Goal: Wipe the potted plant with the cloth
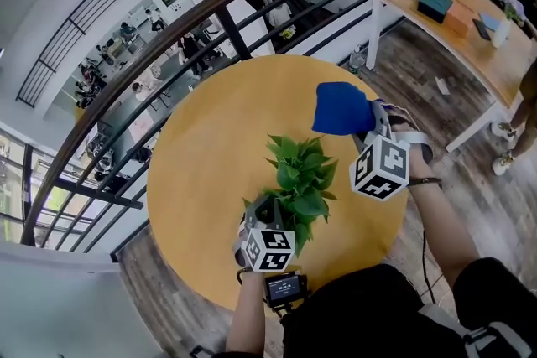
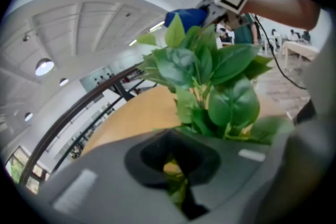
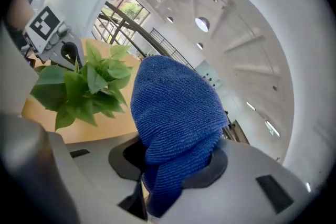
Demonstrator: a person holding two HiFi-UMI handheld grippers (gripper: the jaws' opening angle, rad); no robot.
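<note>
Could snap green potted plant [image 1: 298, 172], frame centre, under hard swipe: left gripper [image 1: 265, 210] clenched on stem, right gripper [image 1: 370, 127] clutching blue knitted cloth [image 1: 340, 109].

A leafy green potted plant [image 1: 295, 180] stands upright near the round surface's [image 1: 210, 138] near edge. A bunched blue cloth [image 1: 342, 109] is raised by the right edge, clear of the leaves.

Open tabletop [image 1: 201, 155] left of plant [image 1: 298, 176]

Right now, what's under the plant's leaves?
The left tool sits there, shut on greenery low in the plant, with the round wooden table beneath. The pot cannot be seen: the foliage and the tool cover it.
</note>
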